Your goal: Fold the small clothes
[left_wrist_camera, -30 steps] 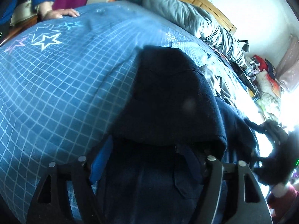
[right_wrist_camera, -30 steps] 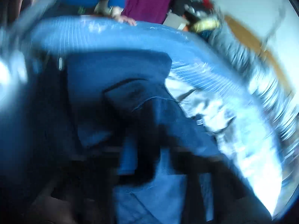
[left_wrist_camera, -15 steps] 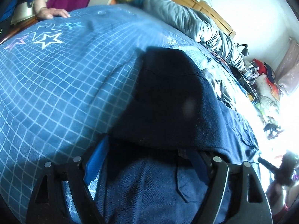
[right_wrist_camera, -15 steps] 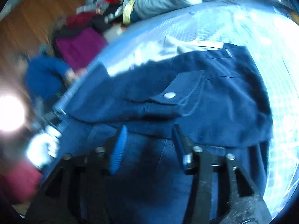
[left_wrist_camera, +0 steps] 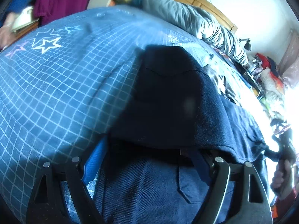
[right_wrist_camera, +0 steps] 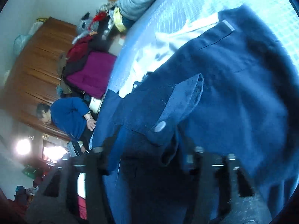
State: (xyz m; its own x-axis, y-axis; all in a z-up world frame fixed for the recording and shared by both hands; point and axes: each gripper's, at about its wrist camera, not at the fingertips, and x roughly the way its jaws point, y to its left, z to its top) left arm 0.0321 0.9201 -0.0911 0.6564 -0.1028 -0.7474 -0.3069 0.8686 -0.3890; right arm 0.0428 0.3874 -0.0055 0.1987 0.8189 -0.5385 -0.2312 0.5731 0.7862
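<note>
The left gripper has its blue-padded fingers spread wide, straddling the folded dark navy garment. The right gripper is likewise open over its buttoned pocket flap. The garment lies on the blue grid-patterned bed cover.

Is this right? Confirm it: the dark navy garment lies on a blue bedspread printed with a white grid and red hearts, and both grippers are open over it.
Not quite. The print on the bedspread is white-outlined stars, not red hearts; the left wrist view shows them near its far corner. The rest stands: the navy garment lies on that gridded blue spread, with the left gripper and right gripper open over it.
</note>
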